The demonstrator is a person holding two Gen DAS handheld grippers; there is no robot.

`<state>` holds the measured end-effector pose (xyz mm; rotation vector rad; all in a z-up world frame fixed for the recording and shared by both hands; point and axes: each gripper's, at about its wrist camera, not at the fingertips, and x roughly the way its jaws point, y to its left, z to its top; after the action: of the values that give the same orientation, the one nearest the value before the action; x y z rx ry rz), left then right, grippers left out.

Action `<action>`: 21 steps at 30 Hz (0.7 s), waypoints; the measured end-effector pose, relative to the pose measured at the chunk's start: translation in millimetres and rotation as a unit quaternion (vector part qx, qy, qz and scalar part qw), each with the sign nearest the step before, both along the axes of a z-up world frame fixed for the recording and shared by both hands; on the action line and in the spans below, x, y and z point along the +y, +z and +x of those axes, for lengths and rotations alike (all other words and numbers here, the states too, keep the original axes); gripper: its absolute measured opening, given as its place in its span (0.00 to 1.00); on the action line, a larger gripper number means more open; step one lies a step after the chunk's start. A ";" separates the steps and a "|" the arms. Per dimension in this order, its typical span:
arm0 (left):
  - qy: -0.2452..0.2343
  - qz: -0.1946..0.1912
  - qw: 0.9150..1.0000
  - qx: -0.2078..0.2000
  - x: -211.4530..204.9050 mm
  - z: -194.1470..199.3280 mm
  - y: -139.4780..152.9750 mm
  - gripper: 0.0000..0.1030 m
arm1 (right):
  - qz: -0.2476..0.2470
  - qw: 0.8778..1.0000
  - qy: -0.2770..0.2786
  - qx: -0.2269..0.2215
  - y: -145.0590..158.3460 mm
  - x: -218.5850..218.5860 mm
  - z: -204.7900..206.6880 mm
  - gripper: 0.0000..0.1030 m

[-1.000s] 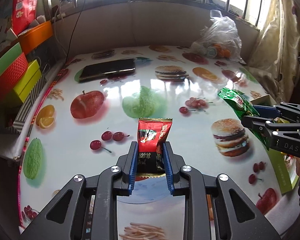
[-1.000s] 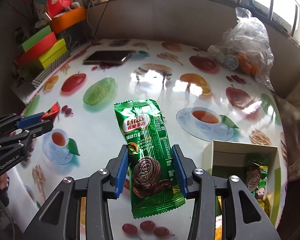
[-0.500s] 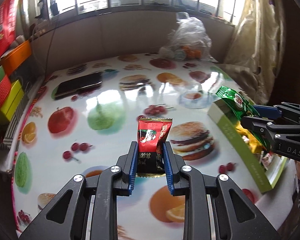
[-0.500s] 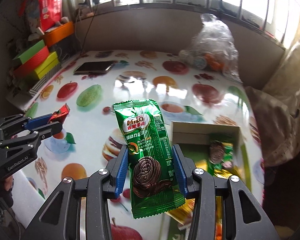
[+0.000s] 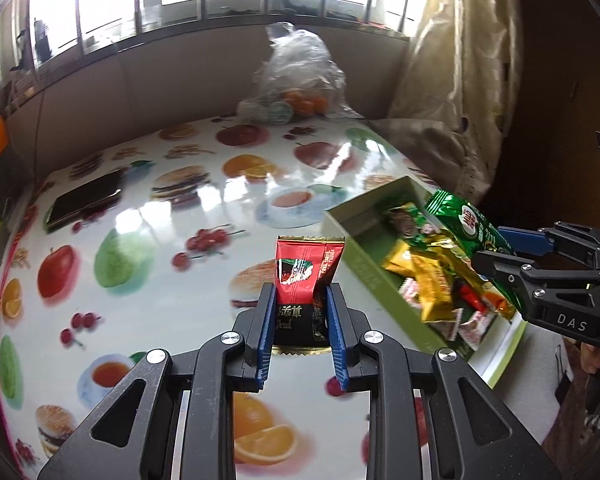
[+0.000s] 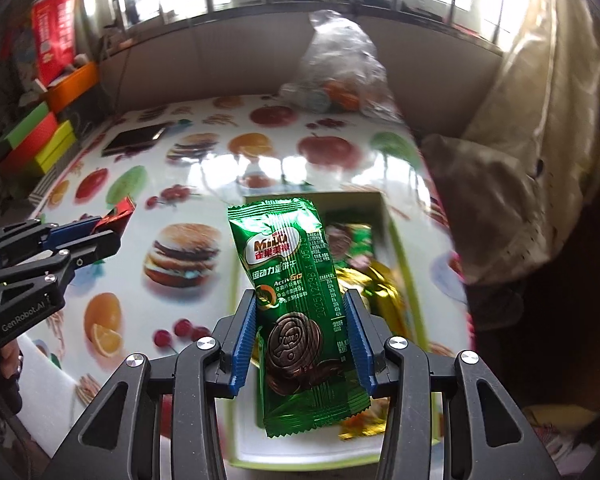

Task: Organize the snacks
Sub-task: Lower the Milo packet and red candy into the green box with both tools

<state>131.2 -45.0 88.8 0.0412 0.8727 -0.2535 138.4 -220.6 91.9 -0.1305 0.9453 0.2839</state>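
A: Left gripper pinching a red snack packet by its lower half, blue pads pressed against both sides, packet upright. Held above the fruit-print table, just left of the green snack box.

B: Confirmed. Right gripper clamped on a green Milo biscuit packet across its middle, both ends sticking out free. Positioned over the near end of the box, with gold and green wrappers already lying inside.

A: Risks?

B: Judged three. First, collision: both grippers converging on one narrow box from opposite sides, so simultaneous lowering likely to knock fingers together. Second, green packet longer than the grip; tilted release could leave it lodged on the box wall or sliding off the near table edge. Third, red packet foil slick and held low; any twist could let it pivot out short of the box.

A: Other items?

B: Phone far left, plastic bag of fruit far centre by the window. Well apart from the work area, no hazard.

A: Difference from the earlier frames?

B: Box absent from the left view a second ago, now filling its right side. In the right view, box shifted from lower right to directly beneath the green packet. Both grips unchanged, packets seated as before.
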 end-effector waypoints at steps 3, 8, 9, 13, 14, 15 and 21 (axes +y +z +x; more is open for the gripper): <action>-0.013 -0.001 1.000 0.001 -12.1 -0.8 0.1 0.25 | 0.000 1.000 -0.015 0.002 -0.6 -13.9 -4.3 0.40; -0.032 -0.011 0.999 0.004 -28.0 -1.3 -0.2 0.25 | -0.002 0.999 -0.032 0.005 -3.3 -29.6 -9.9 0.41; -0.038 -0.017 0.999 0.005 -31.8 -1.2 0.0 0.25 | -0.002 0.999 -0.035 0.006 -4.6 -32.1 -11.0 0.41; -0.050 -0.029 0.998 0.016 -45.6 4.2 -3.1 0.25 | -0.010 0.999 -0.044 0.015 -12.3 -38.8 -13.7 0.41; -0.052 -0.030 0.998 0.021 -49.9 6.8 -4.9 0.25 | -0.014 0.999 -0.048 0.017 -14.9 -40.0 -14.4 0.41; -0.052 -0.029 0.998 0.025 -54.2 8.8 -6.7 0.25 | -0.019 0.998 -0.053 0.019 -18.5 -41.7 -15.3 0.41; -0.066 -0.030 0.997 0.035 -79.6 19.5 -16.6 0.25 | -0.032 0.996 -0.074 0.036 -36.1 -52.2 -16.3 0.41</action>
<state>150.7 -124.6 72.2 0.0331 0.9336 -0.4064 122.1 -272.8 55.7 -0.1083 1.0315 0.1218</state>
